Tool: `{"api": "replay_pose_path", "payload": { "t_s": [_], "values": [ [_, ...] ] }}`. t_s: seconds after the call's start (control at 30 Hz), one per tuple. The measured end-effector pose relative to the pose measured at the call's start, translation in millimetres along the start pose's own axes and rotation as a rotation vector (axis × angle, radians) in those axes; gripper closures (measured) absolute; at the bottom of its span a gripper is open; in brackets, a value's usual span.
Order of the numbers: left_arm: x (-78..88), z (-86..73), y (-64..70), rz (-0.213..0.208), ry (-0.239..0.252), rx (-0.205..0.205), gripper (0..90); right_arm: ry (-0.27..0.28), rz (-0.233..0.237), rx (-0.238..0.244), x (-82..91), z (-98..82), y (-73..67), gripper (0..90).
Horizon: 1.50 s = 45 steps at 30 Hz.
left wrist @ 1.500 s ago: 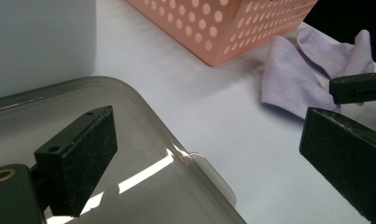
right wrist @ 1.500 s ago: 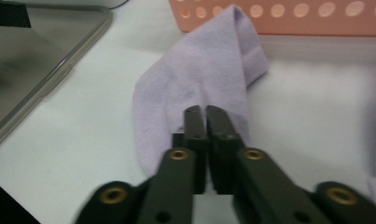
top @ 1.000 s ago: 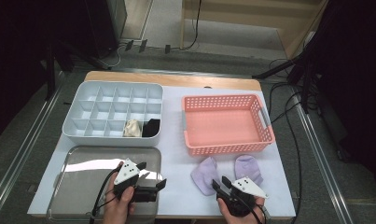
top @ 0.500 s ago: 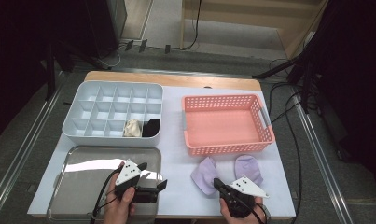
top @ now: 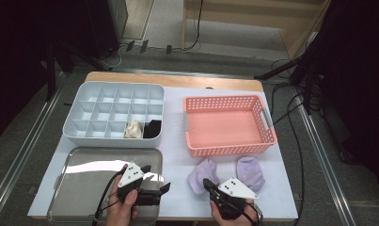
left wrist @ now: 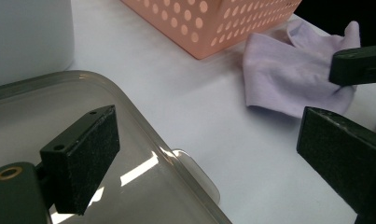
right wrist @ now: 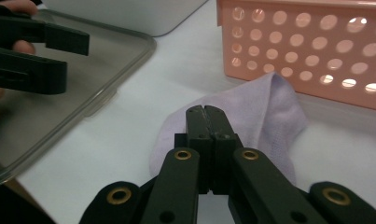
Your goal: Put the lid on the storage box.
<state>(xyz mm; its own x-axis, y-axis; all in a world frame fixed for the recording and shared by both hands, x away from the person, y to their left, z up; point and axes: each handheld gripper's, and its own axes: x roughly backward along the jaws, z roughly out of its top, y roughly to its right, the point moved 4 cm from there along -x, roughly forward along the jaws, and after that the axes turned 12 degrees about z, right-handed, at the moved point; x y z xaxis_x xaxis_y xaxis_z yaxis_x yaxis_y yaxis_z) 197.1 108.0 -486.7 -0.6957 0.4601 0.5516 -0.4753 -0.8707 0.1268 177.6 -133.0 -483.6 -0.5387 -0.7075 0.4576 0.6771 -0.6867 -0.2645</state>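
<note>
Two pale purple socks lie on the white table in front of the pink basket [top: 225,100]. My right gripper [top: 207,181] [right wrist: 205,111] has just closed its jaws on the near edge of the left purple sock [top: 200,170] [right wrist: 269,107], and the cloth draws up toward the tips. The other purple sock [top: 251,169] lies flat to its right. My left gripper [top: 156,179] [left wrist: 209,154] stands open and empty over the right edge of the metal tray [top: 83,176] [left wrist: 143,140]. The left gripper view also catches that sock [left wrist: 288,74] under the right jaw.
A white compartment box [top: 83,94] stands at the back left, holding a beige sock [top: 133,129] and a black sock [top: 153,128] in its front row. The pink basket has nothing in it. The table's front edge runs just below both hands.
The right gripper's jaws have gone from apart to shut at the left purple sock, and that hand has risen slightly. The left gripper has kept still.
</note>
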Motion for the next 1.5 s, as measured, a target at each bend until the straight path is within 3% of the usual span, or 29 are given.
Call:
{"api": "replay_pose_path", "payload": {
  "t_s": [0.13, 0.23, 0.33, 0.4, 0.47, 0.57, 0.63, 0.7, 0.9, 1.03, 1.1, 1.17, 1.23, 1.37, 1.5],
  "values": [
    [1.4, 0.9, -2.2, 0.002, 0.007, 0.005, 6.5, -0.025, -0.06, -0.058, -10.8, -6.1, 14.4, 79.8],
    [2.1, 1.3, -3.9, 0.007, 0.008, 0.006, 6.5, -0.025, -0.118, -0.096, -13.4, -12.4, 24.3, 67.2],
    [2.3, 1.6, -4.1, 0.008, 0.009, 0.008, 6.5, -0.006, -0.191, -0.077, -14.5, -15.8, 33.5, 49.9],
    [2.0, 1.3, -3.5, 0.005, 0.009, 0.006, 6.5, -0.016, -0.202, -0.072, -17.4, -17.5, 37.9, 45.4],
    [2.1, 1.1, -3.1, 0.007, 0.005, 0.001, 6.5, -0.032, -0.17, -0.096, -21.2, -19.7, 39.3, 47.0],
    [1.8, 1.0, -2.3, 0.006, 0.006, 0.003, 6.5, -0.05, -0.166, -0.085, -21.9, -19.8, 38.5, 65.6],
    [1.6, 0.9, -2.5, 0.007, 0.005, 0.002, 6.5, -0.053, -0.133, -0.095, -20.6, -19.5, 39.4, 77.3],
    [1.9, 0.9, -3.0, 0.004, 0.005, 0.002, 6.5, -0.06, -0.107, -0.096, -19.0, -19.3, 40.2, 79.5],
    [2.3, 1.1, -4.8, 0.01, 0.009, 0.008, 6.5, -0.06, -0.079, -0.095, -3.6, -20.0, 48.4, 79.8],
    [2.2, 0.9, -4.5, 0.011, 0.008, 0.006, 6.5, -0.059, -0.095, -0.09, 12.1, -23.6, 60.2, 79.1],
    [1.5, 0.5, -3.6, 0.009, 0.006, 0.004, 6.5, -0.056, -0.115, -0.077, 15.6, -25.5, 66.1, 71.9],
    [1.3, 0.3, -2.7, 0.009, 0.006, 0.0, 6.5, -0.029, -0.141, -0.072, 17.9, -26.0, 68.6, 57.8],
    [1.4, 0.3, -2.6, 0.012, 0.005, -0.003, 6.5, 0.001, -0.146, -0.082, 20.7, -25.0, 66.5, 52.7],
    [1.3, 0.2, -3.9, 0.012, 0.005, 0.004, 6.5, 0.036, -0.162, -0.119, 27.6, -24.1, 58.2, 56.9],
    [2.3, 0.3, -4.8, 0.014, 0.005, 0.002, 6.5, 0.035, -0.175, -0.153, 32.9, -26.4, 49.2, 60.7]
  ]
}}
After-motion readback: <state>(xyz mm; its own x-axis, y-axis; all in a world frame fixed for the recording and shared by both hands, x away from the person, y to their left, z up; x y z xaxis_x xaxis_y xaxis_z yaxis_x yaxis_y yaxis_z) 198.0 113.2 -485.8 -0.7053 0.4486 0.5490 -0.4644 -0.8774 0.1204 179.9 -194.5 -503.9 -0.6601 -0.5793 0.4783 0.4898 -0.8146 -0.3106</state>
